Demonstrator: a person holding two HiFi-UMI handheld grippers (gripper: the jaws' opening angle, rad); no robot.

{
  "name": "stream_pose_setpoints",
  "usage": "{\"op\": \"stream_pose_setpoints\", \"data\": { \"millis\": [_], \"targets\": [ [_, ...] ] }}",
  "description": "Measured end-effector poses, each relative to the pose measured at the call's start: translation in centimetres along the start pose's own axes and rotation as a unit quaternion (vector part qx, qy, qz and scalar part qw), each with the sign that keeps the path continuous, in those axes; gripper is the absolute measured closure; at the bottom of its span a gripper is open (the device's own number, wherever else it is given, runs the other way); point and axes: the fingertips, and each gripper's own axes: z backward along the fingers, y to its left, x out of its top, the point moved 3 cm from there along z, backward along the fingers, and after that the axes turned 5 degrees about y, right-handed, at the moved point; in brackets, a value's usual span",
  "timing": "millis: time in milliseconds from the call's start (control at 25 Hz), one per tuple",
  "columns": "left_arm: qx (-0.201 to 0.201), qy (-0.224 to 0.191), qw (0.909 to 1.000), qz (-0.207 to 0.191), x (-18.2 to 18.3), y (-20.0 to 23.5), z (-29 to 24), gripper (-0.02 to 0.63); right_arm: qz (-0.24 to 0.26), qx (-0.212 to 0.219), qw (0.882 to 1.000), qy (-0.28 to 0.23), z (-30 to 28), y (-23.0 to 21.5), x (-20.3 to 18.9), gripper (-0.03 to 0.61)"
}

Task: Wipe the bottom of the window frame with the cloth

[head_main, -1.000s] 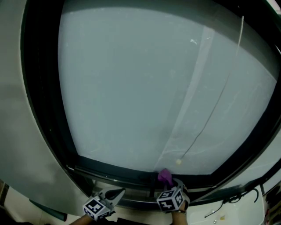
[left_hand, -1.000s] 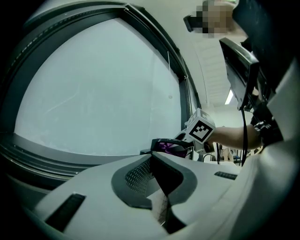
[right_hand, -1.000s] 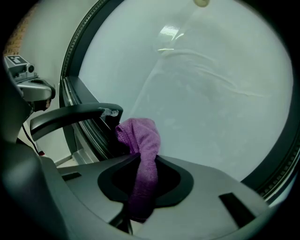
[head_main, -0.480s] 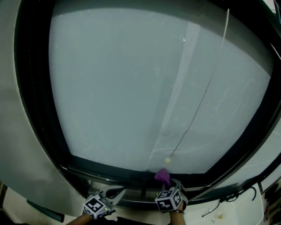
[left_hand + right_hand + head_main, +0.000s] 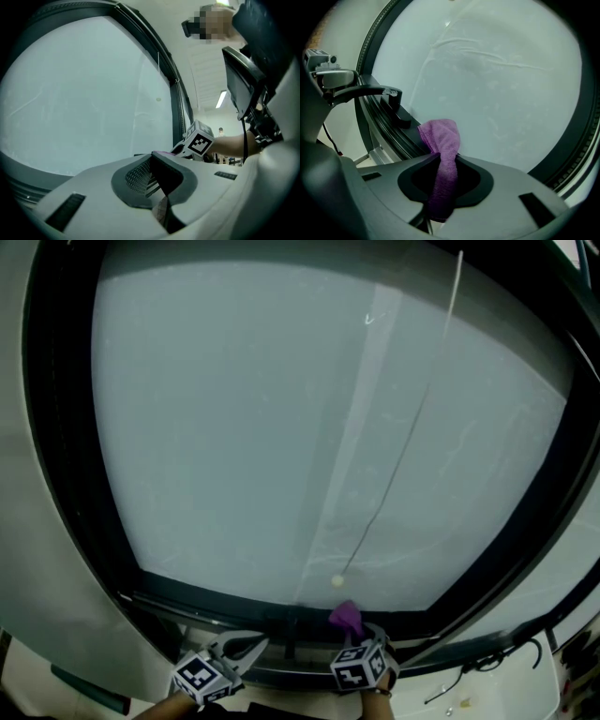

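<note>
The right gripper (image 5: 355,634) has its jaws pressed together on the purple cloth (image 5: 346,617), which is pinched between them; a loose fold of the cloth stands up above the jaw tips and leans on the bottom rail (image 5: 216,602) of the window frame (image 5: 56,474), just where this rail meets the glass (image 5: 253,427). In the right gripper view the cloth (image 5: 442,157) runs down through the hollow between the closed jaws of the right gripper (image 5: 443,161), and its upper end lies over the dark rail (image 5: 389,129); a dark handle (image 5: 393,105) sits on the same rail, a little further along it from the cloth. The left gripper (image 5: 246,649) is held low in front of the bottom rail, to the left of the cloth and apart from it; in its own view the left gripper (image 5: 152,158) has the jaws closed on each other and nothing is between them. A thin cord (image 5: 403,456) hangs in front of the glass; its small bead (image 5: 337,581) ends just above the rail, near the cloth.
</note>
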Motion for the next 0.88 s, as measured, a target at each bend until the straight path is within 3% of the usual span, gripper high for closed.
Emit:
{"op": "stream_pose_setpoints", "data": {
  "millis": [240,560,880],
  "targets": [
    [-0.018,-0.008,0.9998,-0.009,0.7,-1.4,-2.1,0.609,-0.001,-0.005,1.000,-0.008,-0.3,-1.3,-1.0,0.492],
    [-0.008,-0.012,0.9997,-0.018,1.0,-1.9,-3.6,0.609,0.018,0.011,1.000,-0.003,-0.5,-3.2,-3.2,0.492],
    [-0.068,0.009,0.9972,-0.028,1.8,-2.4,-5.0,0.609,-0.002,-0.018,1.000,0.024,-0.5,-4.0,-3.2,0.492]
  ]
}}
